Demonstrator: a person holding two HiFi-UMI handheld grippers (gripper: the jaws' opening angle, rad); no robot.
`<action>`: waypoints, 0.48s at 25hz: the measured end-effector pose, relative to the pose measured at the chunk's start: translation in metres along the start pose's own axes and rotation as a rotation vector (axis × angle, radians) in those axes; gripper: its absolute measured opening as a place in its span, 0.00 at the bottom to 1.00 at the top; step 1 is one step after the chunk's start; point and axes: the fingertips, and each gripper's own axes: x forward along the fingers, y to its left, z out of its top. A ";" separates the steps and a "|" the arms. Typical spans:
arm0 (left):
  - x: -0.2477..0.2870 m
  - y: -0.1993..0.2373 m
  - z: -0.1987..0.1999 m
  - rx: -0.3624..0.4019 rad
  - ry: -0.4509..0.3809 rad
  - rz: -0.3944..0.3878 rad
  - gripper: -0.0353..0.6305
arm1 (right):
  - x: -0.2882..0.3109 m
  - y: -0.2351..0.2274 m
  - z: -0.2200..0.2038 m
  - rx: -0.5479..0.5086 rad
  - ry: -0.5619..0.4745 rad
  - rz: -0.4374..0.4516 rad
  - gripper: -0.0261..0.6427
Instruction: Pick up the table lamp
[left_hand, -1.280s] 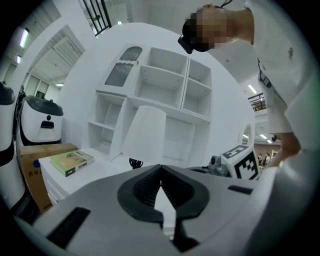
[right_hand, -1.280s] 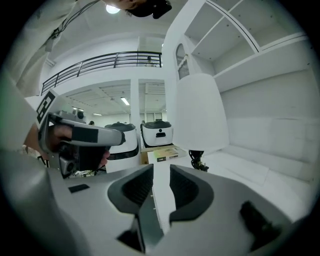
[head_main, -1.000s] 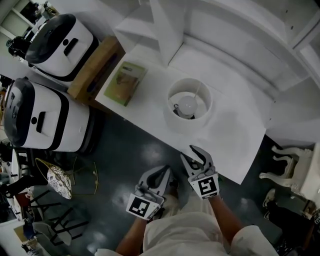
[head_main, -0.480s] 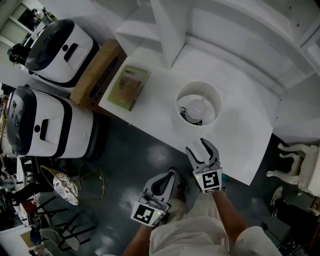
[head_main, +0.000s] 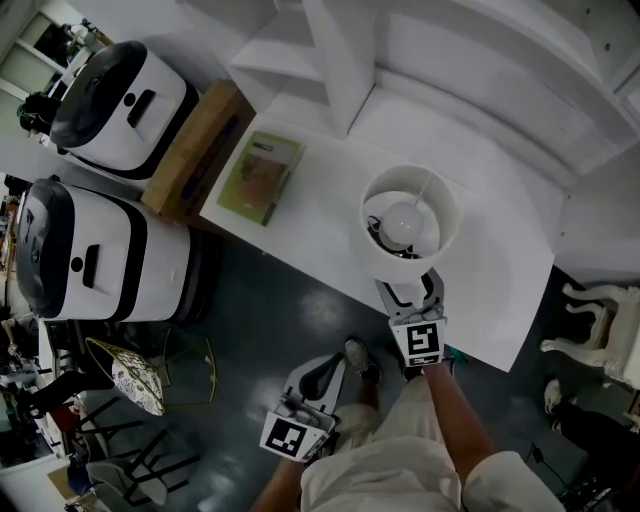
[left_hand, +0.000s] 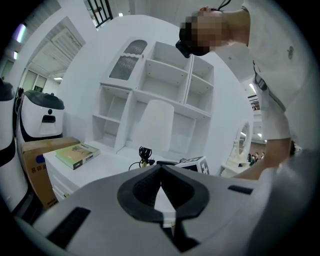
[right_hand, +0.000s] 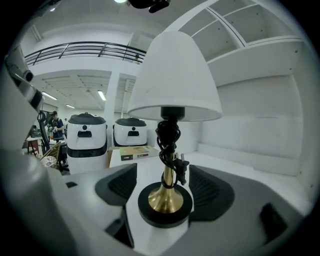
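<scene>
Reaching further in than a second ago, the right gripper (head_main: 412, 290) has gone from the near edge of the white tabletop (head_main: 490, 300) to a spot under the shade of the table lamp (right_hand: 172, 80). Its fingers have just been opening and now stand wide apart on either side of the lamp's round black base (right_hand: 165, 204), which sits between the pads with neither visibly pressing on it. The lamp stands upright near the tabletop's front edge, its white shade over a brass stem (right_hand: 167, 172) with the black cord (right_hand: 169, 135) wound round it (the plug hangs at the stem's side). The left gripper (head_main: 333, 365) has shifted only slightly and hangs over the dark glossy floor (head_main: 260, 310), short of the tabletop, fingers together with nothing between them. Further along the tabletop lies a green book (head_main: 262, 178), well apart from the lamp, and beside that end stands a cardboard box (head_main: 195, 150). Two white-and-black machines (head_main: 120, 90) stand past the box, and white open shelving (left_hand: 165, 80) rises behind the tabletop.
</scene>
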 end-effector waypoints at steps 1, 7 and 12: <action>0.000 0.001 0.002 -0.003 -0.004 0.004 0.07 | 0.003 -0.001 0.001 -0.004 -0.002 -0.002 0.50; -0.004 0.007 -0.001 -0.002 0.006 0.007 0.07 | 0.020 -0.008 0.007 -0.023 -0.015 -0.025 0.50; -0.006 0.009 -0.002 -0.013 0.008 0.011 0.07 | 0.029 -0.010 0.012 -0.032 -0.024 -0.035 0.50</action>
